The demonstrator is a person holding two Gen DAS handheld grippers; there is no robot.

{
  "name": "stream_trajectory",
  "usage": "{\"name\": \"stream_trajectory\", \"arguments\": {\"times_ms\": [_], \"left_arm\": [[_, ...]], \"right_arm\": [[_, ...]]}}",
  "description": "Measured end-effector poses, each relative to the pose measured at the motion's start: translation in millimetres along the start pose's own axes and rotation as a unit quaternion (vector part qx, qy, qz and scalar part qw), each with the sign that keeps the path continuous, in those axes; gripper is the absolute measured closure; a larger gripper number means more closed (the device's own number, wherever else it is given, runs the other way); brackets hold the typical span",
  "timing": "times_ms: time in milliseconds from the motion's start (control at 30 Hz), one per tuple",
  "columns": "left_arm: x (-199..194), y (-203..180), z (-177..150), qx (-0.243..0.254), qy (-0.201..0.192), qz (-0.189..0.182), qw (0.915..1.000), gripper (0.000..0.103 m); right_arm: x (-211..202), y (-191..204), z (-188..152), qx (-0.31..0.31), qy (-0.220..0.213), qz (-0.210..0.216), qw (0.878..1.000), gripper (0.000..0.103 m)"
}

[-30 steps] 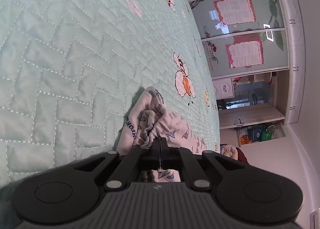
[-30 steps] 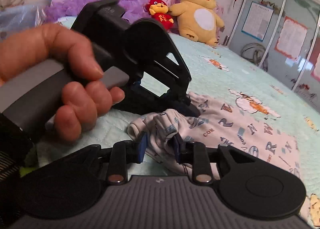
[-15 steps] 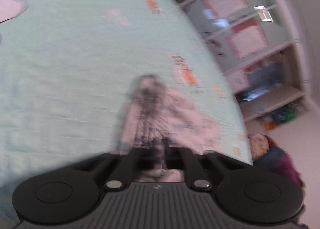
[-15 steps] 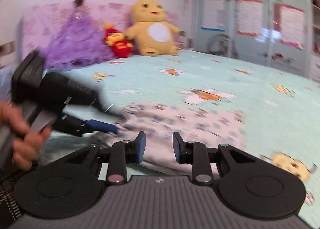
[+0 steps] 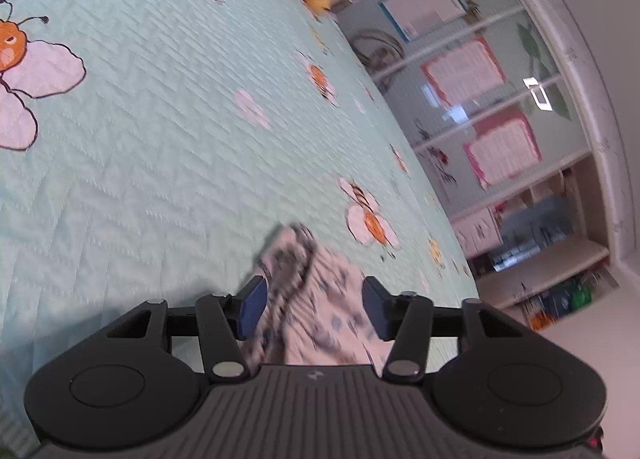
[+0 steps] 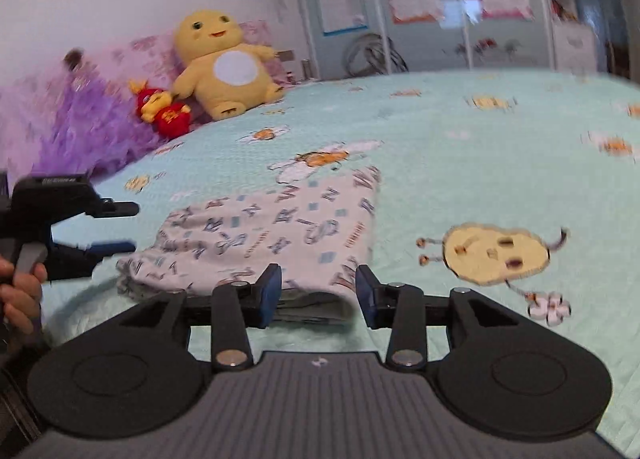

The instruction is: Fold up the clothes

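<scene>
A second ago the left gripper (image 5: pixel 314 307) was pinching the bunched waistband end of the little letter-print pants (image 6: pixel 276 235), and now its jaws are opening and the cloth lies loose between its blue pads (image 5: pixel 251 309), not squeezed. The right gripper (image 6: pixel 317 291) has slid away from that bunched end to the other end of the pants. Its jaws are opening too, and they hold nothing; the folded edge of the pants sits just in front of them. The pants now lie flat and smooth on the light green bee quilt (image 6: pixel 460 163), near the close edge of the bed. Before, they were a crumpled heap. I think this fold is laid down and let go, so the next fold can start. The yellow plush toy (image 6: pixel 222 63) sits far off by the pillows.
</scene>
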State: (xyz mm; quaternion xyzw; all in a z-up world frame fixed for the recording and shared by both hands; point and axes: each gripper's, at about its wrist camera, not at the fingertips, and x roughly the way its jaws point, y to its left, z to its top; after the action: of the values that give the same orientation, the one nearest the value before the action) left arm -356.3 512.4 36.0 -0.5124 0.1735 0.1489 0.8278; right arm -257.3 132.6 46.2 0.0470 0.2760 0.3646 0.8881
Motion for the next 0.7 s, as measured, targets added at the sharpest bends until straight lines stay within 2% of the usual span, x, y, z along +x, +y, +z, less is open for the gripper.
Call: {"name": "stream_trajectory", "arguments": {"times_ms": [133, 300, 400, 533, 633, 700], "left_arm": [[20, -7, -1, 0.019, 0.018, 0.042, 0.9988, 0.040], [28, -6, 0, 0.080, 0.022, 0.052, 0.9953, 0.038], [37, -1, 6, 0.084, 0.033, 0.039, 0.9951, 0.037], [52, 8, 16, 0.083, 0.063, 0.000, 0.9946, 0.038], [61, 7, 18, 0.102, 0.091, -0.013, 0.9906, 0.043], [67, 8, 17, 0.108, 0.107, -0.015, 0.9882, 0.067]], "right_arm": [[10, -19, 2, 0.056, 0.010, 0.003, 0.998, 0.060], [23, -37, 5, 0.100, 0.024, 0.021, 0.994, 0.058], [35, -47, 8, 0.124, 0.039, 0.052, 0.990, 0.051], [59, -62, 15, 0.138, 0.074, 0.095, 0.983, 0.051], [78, -78, 22, 0.173, 0.090, 0.125, 0.973, 0.051], [90, -87, 26, 0.199, 0.098, 0.143, 0.965, 0.051]]}}
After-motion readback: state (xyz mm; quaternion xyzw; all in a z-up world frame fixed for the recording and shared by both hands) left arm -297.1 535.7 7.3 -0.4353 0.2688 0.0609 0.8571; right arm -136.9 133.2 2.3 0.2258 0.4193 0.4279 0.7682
